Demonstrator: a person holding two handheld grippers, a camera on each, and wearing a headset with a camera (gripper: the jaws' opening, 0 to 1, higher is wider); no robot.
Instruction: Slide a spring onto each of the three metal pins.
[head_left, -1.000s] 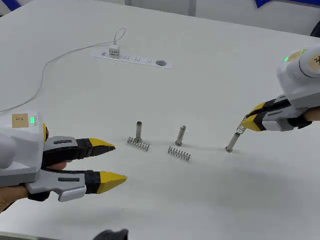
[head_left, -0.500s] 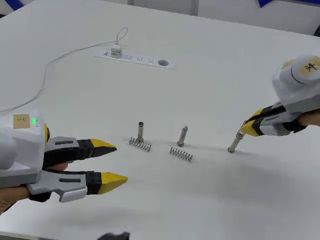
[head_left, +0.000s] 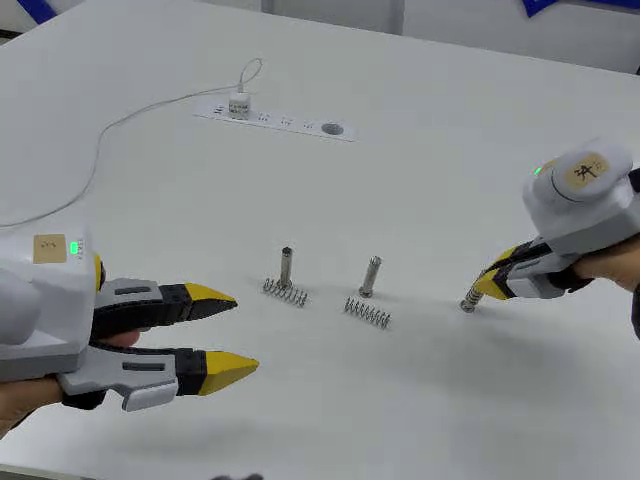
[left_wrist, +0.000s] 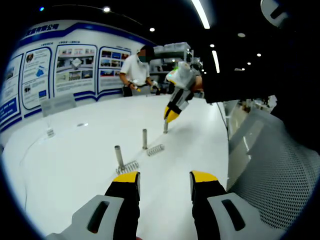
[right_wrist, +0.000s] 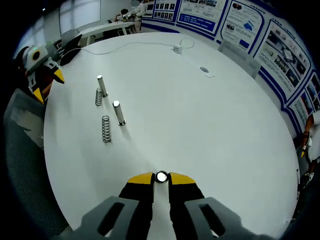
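At a white workbench (head_left: 430, 190), the right gripper (head_left: 486, 285) reaches in from the right edge of the head view. Its yellow tips are drawn narrow and closed on the third spring (head_left: 470, 298), whose coils ring the third pin (head_left: 464, 305) just under the tips. In the right gripper view, that pin's round, shiny head sits squarely between the two tips at bottom centre, with only slim gaps on either side.

The left gripper (head_left: 243, 333) hangs at the lower left of the head view, jaws spread wide and holding nothing, well apart from the work.

At centre frame, the left pin (head_left: 286, 267) and the middle pin (head_left: 371, 275) stand upright and bare. The first spring (head_left: 283, 292) lies flat on the table against the left pin's foot. The second spring (head_left: 367, 313) lies flat just in front of the middle pin's foot.

In the left gripper view, the same two pins and loose springs line up beyond the open jaws, with the right gripper at the far pin.

A power strip (head_left: 285, 123), its white plug (head_left: 239, 104) and a cable (head_left: 110, 125) occupy the upper left of the head view.
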